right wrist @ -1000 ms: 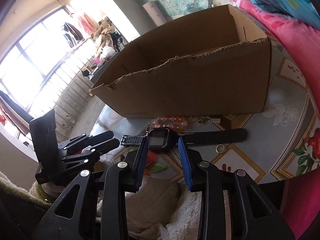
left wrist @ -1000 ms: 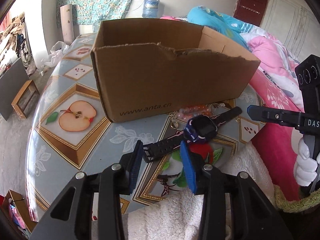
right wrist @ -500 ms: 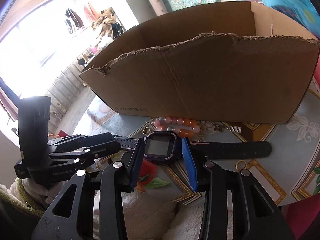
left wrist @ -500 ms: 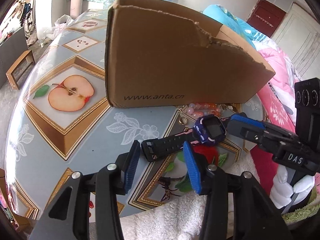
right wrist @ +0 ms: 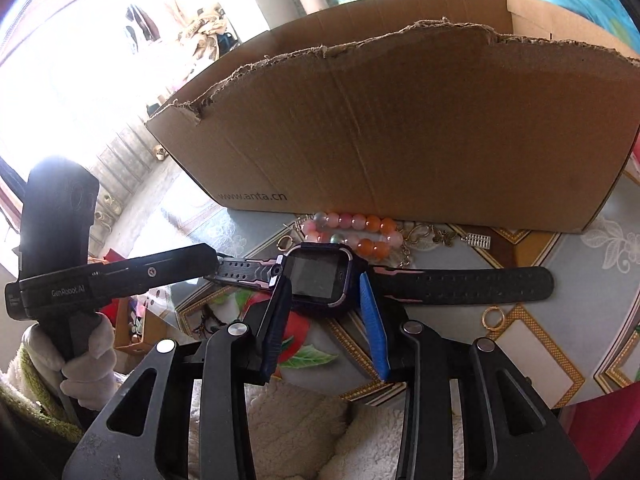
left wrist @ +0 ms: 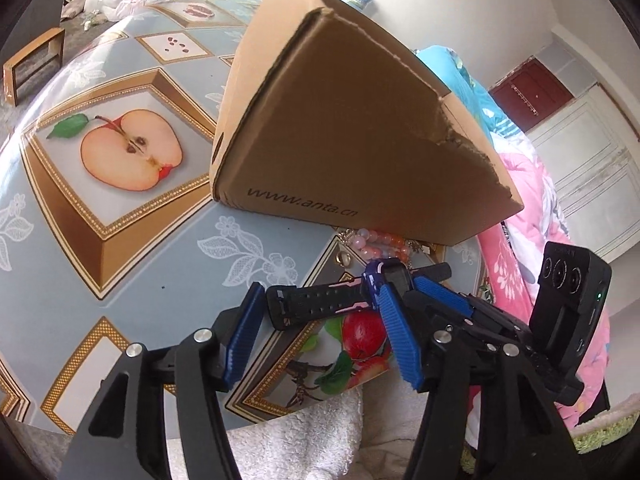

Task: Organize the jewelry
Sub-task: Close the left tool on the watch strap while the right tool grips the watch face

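Observation:
A dark blue smartwatch (right wrist: 320,276) with black straps lies flat on the table before the cardboard box (right wrist: 400,136). My right gripper (right wrist: 326,284) is open, its blue pads on either side of the watch case. My left gripper (left wrist: 316,312) is open around the end of the watch's left strap (left wrist: 316,304); the right gripper's fingers (left wrist: 436,296) cross just behind it. A pink and orange bead bracelet (right wrist: 352,228), small metal charms (right wrist: 444,236) and two gold rings (right wrist: 492,316) lie beside the watch.
The box (left wrist: 352,128) stands open-topped with a torn front rim on the fruit-patterned tablecloth (left wrist: 120,152). A white fleece cloth (right wrist: 312,424) hangs at the near table edge. Pink bedding (left wrist: 536,208) lies to the right.
Both grippers have moved forward and lower to the watch. The right pads now straddle the watch case; the left pads now reach the strap end.

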Available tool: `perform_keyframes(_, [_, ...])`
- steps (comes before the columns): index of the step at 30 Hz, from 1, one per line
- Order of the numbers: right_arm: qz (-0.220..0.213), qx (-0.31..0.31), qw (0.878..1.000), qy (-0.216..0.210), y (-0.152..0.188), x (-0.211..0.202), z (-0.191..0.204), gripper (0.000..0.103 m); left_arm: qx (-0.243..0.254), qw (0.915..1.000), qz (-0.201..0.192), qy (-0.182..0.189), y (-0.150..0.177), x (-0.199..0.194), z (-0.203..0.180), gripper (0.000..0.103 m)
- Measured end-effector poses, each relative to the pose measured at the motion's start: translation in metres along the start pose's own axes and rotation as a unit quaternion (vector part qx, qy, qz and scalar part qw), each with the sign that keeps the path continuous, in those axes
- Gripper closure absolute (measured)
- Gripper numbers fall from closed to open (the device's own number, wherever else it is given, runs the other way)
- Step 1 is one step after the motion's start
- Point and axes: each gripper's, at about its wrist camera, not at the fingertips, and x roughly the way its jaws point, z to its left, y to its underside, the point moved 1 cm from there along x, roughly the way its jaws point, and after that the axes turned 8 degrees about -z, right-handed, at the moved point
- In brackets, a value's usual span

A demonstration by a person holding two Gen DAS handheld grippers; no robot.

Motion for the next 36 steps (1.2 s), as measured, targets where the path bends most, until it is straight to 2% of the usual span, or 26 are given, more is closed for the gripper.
perform_keyframes(8, [0.001,0.007,1.0,-0.008,0.001,0.006,-0.005,0.069,-0.027,0.9993,0.006,0.025,0.0,0.005,-0.004,0.045])
perform_keyframes(15, [0.002,0.004,1.0,-0.012,0.001,0.006,-0.008,0.069,-0.029,0.9994,-0.005,0.018,-0.001,0.009,-0.012,0.045])
perform_keyframes(20, [0.0,0.006,1.0,-0.015,0.002,0.006,-0.008,0.069,-0.012,0.9999,-0.011,-0.002,-0.004,0.014,-0.019,0.049])
perform_keyframes(25, [-0.001,0.007,1.0,-0.018,0.002,0.005,-0.01,0.069,0.018,0.9993,-0.006,-0.034,0.0,0.021,-0.025,0.062])
perform_keyframes(30, [-0.004,0.007,1.0,-0.015,0.003,0.004,-0.01,0.069,0.042,0.9976,-0.01,-0.055,0.001,0.021,-0.03,0.065])
perform_keyframes(36, [-0.014,0.009,1.0,-0.015,0.007,0.001,-0.009,0.069,0.098,0.99,-0.006,-0.1,0.002,0.024,-0.048,0.067])
